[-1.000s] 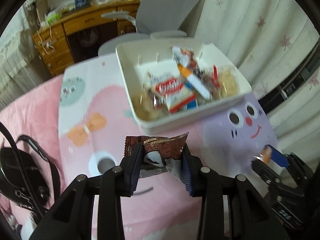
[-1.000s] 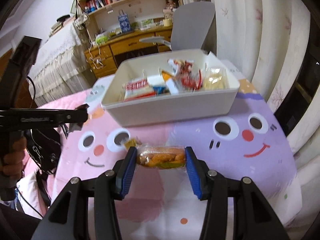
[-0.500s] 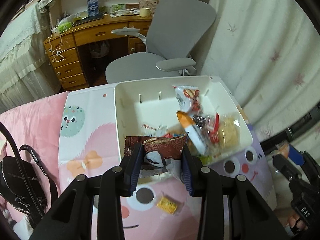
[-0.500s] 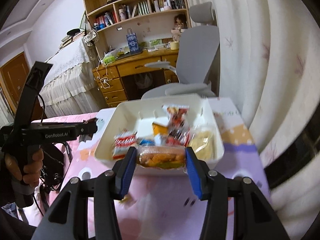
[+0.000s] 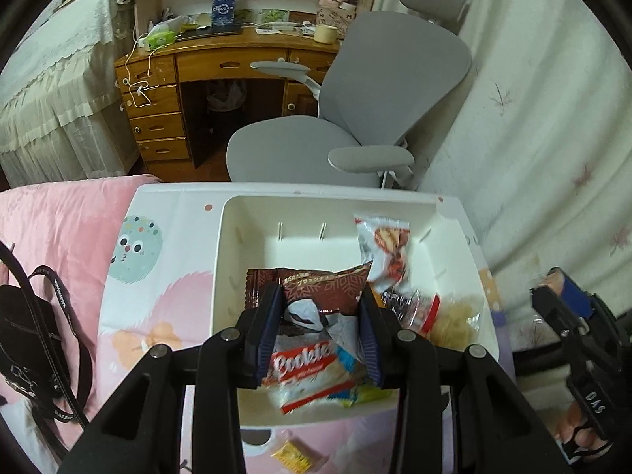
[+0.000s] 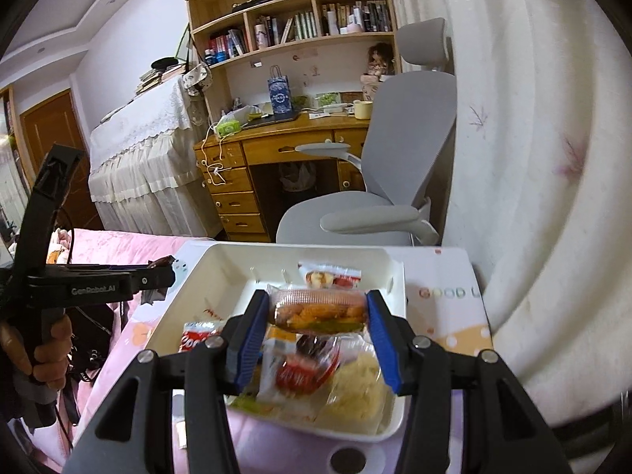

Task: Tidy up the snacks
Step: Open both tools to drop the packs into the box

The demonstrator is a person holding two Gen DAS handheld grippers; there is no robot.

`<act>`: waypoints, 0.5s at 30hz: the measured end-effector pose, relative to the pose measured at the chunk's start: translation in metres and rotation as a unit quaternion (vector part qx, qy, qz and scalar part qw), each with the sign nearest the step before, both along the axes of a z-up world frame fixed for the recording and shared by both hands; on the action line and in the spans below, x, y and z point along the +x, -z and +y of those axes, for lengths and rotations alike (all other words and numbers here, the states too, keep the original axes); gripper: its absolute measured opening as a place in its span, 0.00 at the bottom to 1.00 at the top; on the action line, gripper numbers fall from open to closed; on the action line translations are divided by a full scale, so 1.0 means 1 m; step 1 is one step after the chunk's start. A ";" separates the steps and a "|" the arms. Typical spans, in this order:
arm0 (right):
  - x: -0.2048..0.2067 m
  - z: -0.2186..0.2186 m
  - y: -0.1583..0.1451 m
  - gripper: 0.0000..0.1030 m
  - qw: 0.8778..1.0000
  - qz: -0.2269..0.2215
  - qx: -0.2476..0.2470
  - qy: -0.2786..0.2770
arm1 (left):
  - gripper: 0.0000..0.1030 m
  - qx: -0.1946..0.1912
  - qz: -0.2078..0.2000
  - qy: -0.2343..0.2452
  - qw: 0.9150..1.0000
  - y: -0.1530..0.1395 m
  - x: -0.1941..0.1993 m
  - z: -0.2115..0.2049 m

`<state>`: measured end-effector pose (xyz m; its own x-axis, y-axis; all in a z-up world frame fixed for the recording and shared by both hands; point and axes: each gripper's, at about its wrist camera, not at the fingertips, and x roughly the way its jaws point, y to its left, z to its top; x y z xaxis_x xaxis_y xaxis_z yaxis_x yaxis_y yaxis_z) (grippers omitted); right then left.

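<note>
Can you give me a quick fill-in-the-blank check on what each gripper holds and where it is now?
1. The left gripper is shut on a ____ snack packet.
2. The right gripper holds a clear-wrapped snack above the white ____.
3. The packet lying under the left gripper reads ____.
4. Behind the table stands a grey ____.

Missing words: brown; bin; Cookie; chair

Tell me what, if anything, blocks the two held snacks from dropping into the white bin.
Nothing visible does. The brown packet in the left gripper and the clear-wrapped snack in the right gripper both hang over the open white bin; below them lie only snacks already inside.
</note>
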<state>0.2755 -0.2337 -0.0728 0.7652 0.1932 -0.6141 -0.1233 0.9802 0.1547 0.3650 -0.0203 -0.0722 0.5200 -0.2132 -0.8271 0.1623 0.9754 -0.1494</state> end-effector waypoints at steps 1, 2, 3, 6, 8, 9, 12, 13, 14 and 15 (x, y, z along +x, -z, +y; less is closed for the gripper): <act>0.005 -0.001 0.002 0.49 1.000 0.001 -0.002 -0.002 | 0.35 -0.002 -0.002 -0.003 1.000 0.000 0.003 -0.002; 0.011 -0.002 0.004 0.49 1.000 0.002 -0.002 -0.005 | 0.36 -0.003 -0.004 -0.007 1.000 -0.001 0.006 -0.005; 0.013 -0.002 0.005 0.50 1.000 0.003 -0.002 -0.007 | 0.36 -0.003 -0.004 -0.010 1.000 -0.001 0.008 -0.006; 0.023 -0.003 0.013 0.56 1.000 0.021 0.004 -0.013 | 0.60 -0.009 0.003 -0.012 1.000 0.000 0.013 -0.011; 0.030 -0.005 0.023 0.57 0.998 0.048 0.016 -0.024 | 0.71 -0.001 0.004 -0.025 1.000 0.003 0.014 -0.013; 0.033 -0.005 0.027 0.57 0.998 0.058 0.019 -0.026 | 0.71 0.000 0.007 -0.026 1.000 0.004 0.013 -0.013; 0.035 -0.006 0.032 0.57 0.997 0.069 0.021 -0.025 | 0.72 0.003 0.023 -0.030 0.999 0.009 0.010 -0.009; 0.035 -0.006 0.033 0.58 0.997 0.071 0.021 -0.023 | 0.73 0.005 0.027 -0.035 0.999 0.011 0.008 -0.006; 0.035 -0.007 0.033 0.59 0.997 0.073 0.021 -0.022 | 0.73 0.007 0.029 -0.041 0.999 0.011 0.006 -0.004; 0.035 -0.007 0.033 0.61 0.997 0.074 0.021 -0.021 | 0.73 0.008 0.029 -0.045 0.999 0.012 0.004 -0.002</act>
